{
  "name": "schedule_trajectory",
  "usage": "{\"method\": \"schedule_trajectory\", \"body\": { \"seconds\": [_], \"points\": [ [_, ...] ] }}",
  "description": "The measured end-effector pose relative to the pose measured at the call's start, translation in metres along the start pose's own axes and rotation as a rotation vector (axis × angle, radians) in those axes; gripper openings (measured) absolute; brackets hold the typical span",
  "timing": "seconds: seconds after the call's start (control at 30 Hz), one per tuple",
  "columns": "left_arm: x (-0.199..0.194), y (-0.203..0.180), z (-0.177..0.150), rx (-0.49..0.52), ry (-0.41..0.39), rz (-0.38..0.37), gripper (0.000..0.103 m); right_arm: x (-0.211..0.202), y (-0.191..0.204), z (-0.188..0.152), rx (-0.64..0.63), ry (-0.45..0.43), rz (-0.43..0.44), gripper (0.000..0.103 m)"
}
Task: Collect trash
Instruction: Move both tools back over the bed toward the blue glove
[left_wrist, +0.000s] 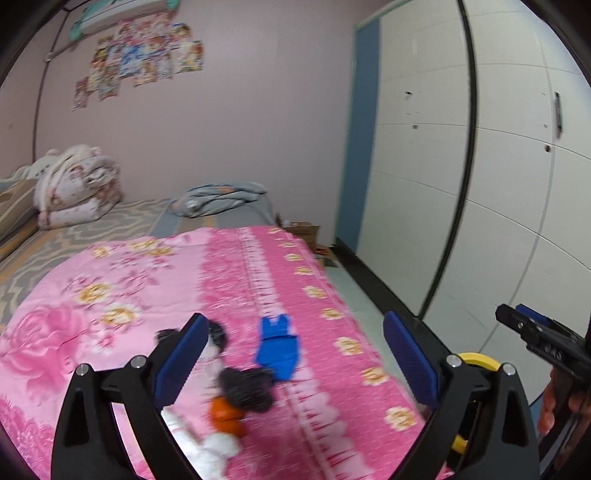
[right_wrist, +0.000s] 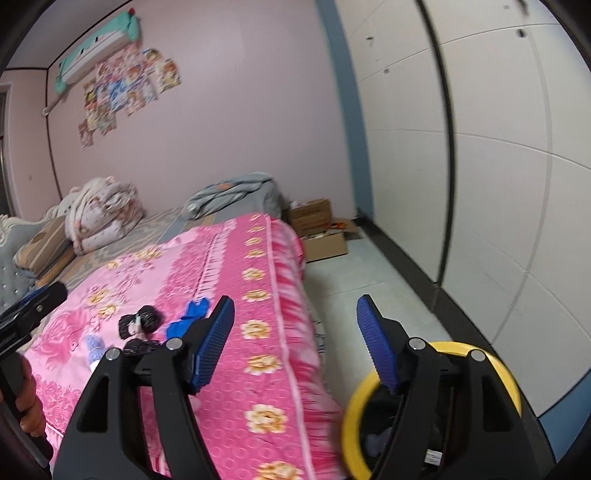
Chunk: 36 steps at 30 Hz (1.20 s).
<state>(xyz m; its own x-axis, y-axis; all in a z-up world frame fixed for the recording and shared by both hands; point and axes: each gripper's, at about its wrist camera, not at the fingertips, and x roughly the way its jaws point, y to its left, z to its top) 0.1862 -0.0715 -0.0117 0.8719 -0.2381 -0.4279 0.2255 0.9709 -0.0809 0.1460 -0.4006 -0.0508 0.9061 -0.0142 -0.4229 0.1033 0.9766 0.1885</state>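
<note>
Where the pink flowered bedspread (left_wrist: 122, 280) covers the bed, scattered near its right edge: trash. A blue scrap (left_wrist: 277, 347) flat on the cloth, crumpled black bits (left_wrist: 247, 391) just beside it to the left, an orange piece (left_wrist: 225, 417) touching the black clump from below, white wads (left_wrist: 218, 446) lower still. All blurred in the left wrist view, so no telling what each piece is made of. Same litter in the right wrist view: blue scrap (right_wrist: 186, 321), black bits (right_wrist: 142, 321), a pale bluish lump (right_wrist: 94, 345) to their left.

Framing the heap, the left hand-held gripper (left_wrist: 295, 360), spread wide, blue fingers (left_wrist: 181, 365) well apart, nothing pinched between them, no pad touching the trash. Off to the right, over the edge of the bed and the floor, the right hand-held gripper (right_wrist: 297, 345), also spread, though less widely, and empty; its tip visible in the left view at the right border (left_wrist: 517, 325), held by a hand (left_wrist: 554, 406).

Below the right one, on the floor beside the bed: a bin with a yellow rim (right_wrist: 354, 417), dark inside, something bluish at the bottom.

Further back on the bed, a bundled flowered quilt (left_wrist: 77, 188) and a grey-blue blanket (left_wrist: 218, 197). Past the foot of the bed, open cardboard boxes (right_wrist: 321, 229) on the pale floor. White wardrobe doors (left_wrist: 461, 166) along the right, pink wall with pasted pictures (left_wrist: 140, 51) behind.
</note>
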Motion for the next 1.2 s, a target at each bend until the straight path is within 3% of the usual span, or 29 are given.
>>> {"method": "schedule_trajectory", "body": {
  "seconds": [0.43,0.53,1.2],
  "points": [
    [0.002,0.105,-0.054,-0.083,0.119,0.126,0.093,0.113,0.084,-0.007,-0.047,0.195,0.099,0.073],
    [0.009,0.121,-0.072,-0.108,0.154,0.126,0.093,0.141,0.101,-0.011,-0.048,0.245,0.123,0.079],
    [0.062,0.123,-0.131,-0.109,0.317,-0.002,0.092,0.262,0.167,-0.046,-0.112,0.426,0.147,0.084]
  ]
}}
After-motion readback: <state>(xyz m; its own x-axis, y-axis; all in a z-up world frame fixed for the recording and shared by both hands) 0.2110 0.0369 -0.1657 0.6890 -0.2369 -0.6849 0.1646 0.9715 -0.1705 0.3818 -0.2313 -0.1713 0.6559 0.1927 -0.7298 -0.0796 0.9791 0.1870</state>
